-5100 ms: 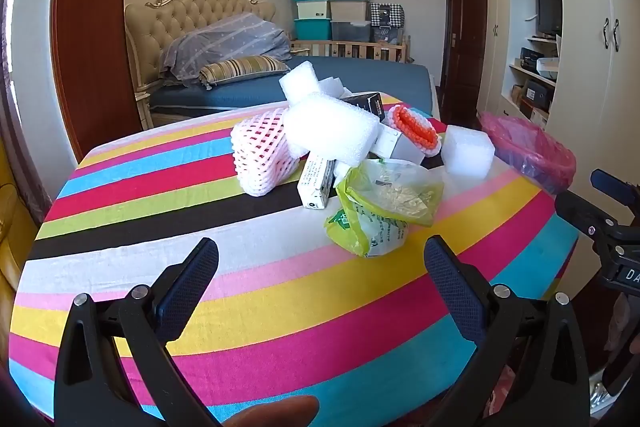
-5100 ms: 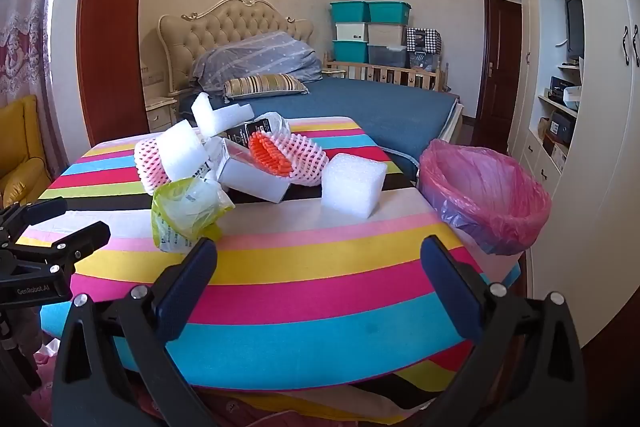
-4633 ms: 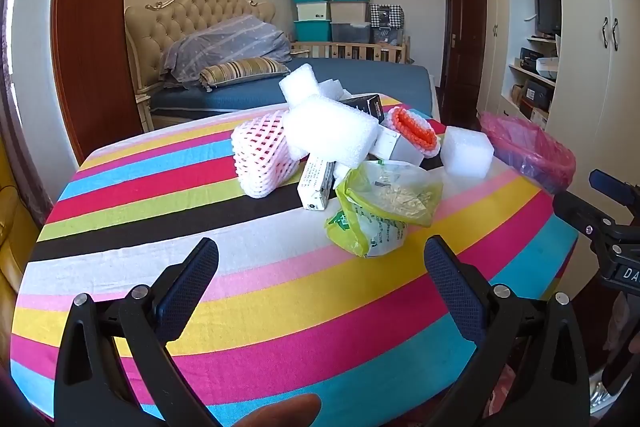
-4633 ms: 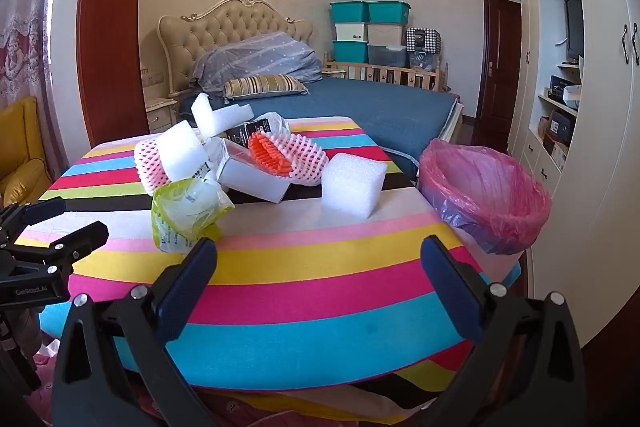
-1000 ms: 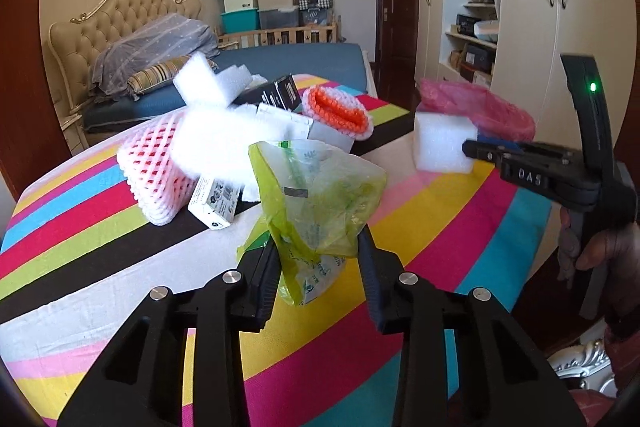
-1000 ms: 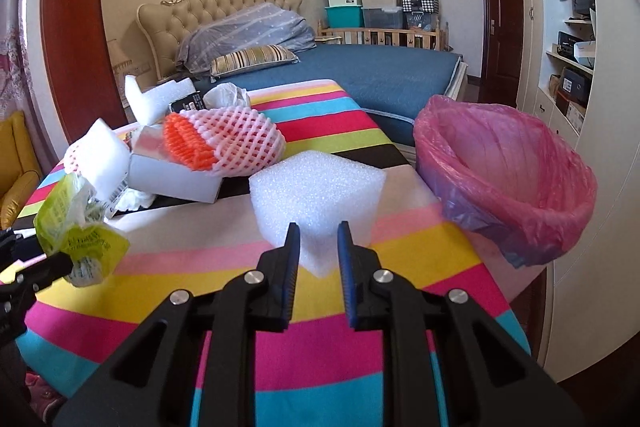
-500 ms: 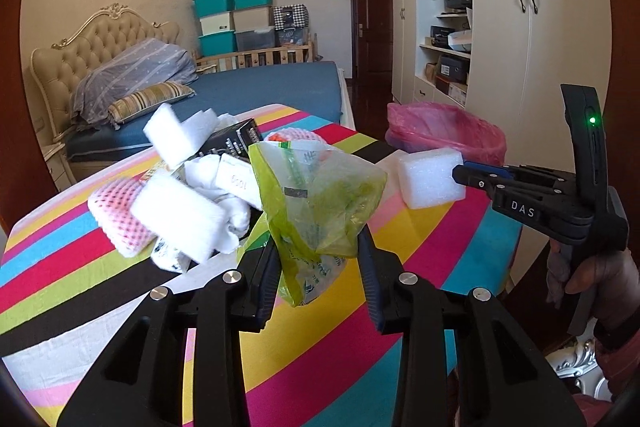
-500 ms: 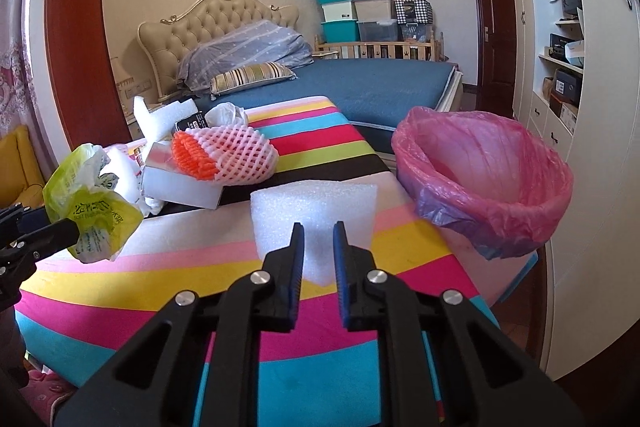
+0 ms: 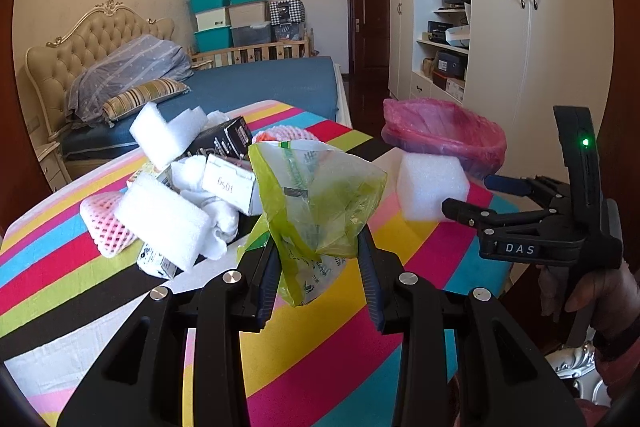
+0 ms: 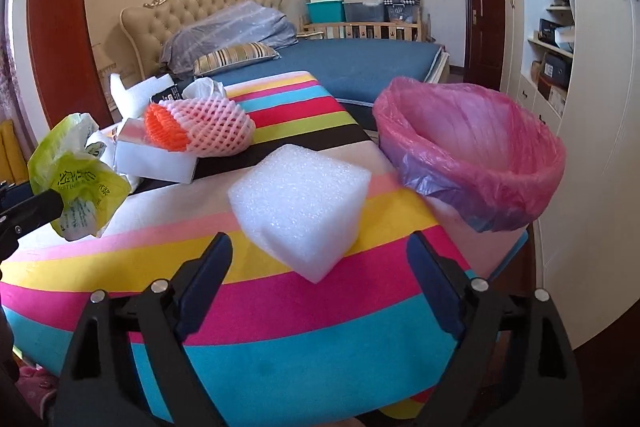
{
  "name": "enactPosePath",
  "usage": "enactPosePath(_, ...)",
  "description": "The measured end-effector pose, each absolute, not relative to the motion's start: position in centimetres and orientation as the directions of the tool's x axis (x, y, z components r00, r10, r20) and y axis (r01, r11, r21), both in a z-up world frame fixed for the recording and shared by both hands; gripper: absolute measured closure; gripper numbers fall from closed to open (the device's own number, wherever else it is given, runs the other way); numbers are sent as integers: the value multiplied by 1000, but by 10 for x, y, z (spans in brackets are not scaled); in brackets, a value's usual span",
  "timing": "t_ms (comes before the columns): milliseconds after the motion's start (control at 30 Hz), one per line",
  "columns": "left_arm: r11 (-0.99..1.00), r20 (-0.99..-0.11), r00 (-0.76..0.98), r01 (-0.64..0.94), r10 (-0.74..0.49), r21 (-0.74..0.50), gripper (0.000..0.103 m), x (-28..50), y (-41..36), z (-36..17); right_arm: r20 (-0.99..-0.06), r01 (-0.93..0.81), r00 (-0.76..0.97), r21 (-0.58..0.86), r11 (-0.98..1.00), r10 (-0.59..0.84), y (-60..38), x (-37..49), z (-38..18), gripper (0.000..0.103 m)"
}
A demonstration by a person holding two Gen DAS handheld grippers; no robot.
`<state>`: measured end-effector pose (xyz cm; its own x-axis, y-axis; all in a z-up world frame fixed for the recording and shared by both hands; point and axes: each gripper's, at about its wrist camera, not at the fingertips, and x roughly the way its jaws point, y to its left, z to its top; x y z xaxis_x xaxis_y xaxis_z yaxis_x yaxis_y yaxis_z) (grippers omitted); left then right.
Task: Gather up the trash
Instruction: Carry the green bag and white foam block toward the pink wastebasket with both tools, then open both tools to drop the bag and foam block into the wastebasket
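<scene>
My left gripper (image 9: 318, 267) is shut on a crumpled green plastic bag (image 9: 316, 195) and holds it above the striped table (image 9: 400, 347). The bag (image 10: 76, 179) also shows at the left edge of the right wrist view. My right gripper (image 10: 319, 251) has its jaws opening wide, and the near corner of a white foam cube (image 10: 298, 203) lies between the fingertips, untouched. The cube (image 9: 432, 187) rests near the table's right edge. Just past that edge stands a bin lined with a pink bag (image 10: 472, 155), nothing visible inside it.
A heap of trash covers the far left of the table: a pink foam net (image 10: 204, 127) on a white box (image 10: 152, 155), white foam blocks (image 9: 160, 223) and a black box (image 9: 224, 139). A bed lies behind, wardrobes stand right. A person's hand (image 9: 592, 291) holds the right gripper.
The left gripper closed on the green bag, lifted it off the table and carried it toward the right. The right jaws, shut half a second ago, now stand wide around the cube's corner.
</scene>
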<state>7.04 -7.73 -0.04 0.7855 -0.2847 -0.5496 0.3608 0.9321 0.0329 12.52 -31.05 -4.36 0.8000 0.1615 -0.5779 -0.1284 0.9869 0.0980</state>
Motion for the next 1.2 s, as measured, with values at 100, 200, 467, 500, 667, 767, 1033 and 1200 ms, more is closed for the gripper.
enactPosePath(100,934,-554,782,358,-285,25,69,73,-74,-2,-597,-115,787,105,988,155,-307,137,-46,16)
enactPosePath(200,934,-550,785,356,-284,26,69,72,-73,-2,-620,-104,772,93,990,139,-296,154,-49,16)
enactPosePath(467,932,-555,783,360,-280,38,69,83,-77,1,-554,-128,818,86,988,154,-294,145,-40,30)
enactPosePath(500,929,-557,780,367,-285,38,69,86,-80,1,-528,-137,833,95,986,166,-299,140,-33,30)
enactPosePath(667,908,-545,774,415,-322,52,69,103,-107,12,-437,-92,891,96,991,125,-336,127,2,29)
enactPosePath(767,888,-543,755,459,-367,38,69,122,-132,22,-410,-38,910,67,997,62,-363,133,11,29)
enactPosePath(1033,830,-572,676,557,-465,-16,69,199,-227,44,-420,51,907,19,999,-38,-436,172,-4,28)
enactPosePath(1200,806,-582,639,591,-503,-47,69,242,-282,43,-437,57,899,25,998,-40,-465,195,-19,28)
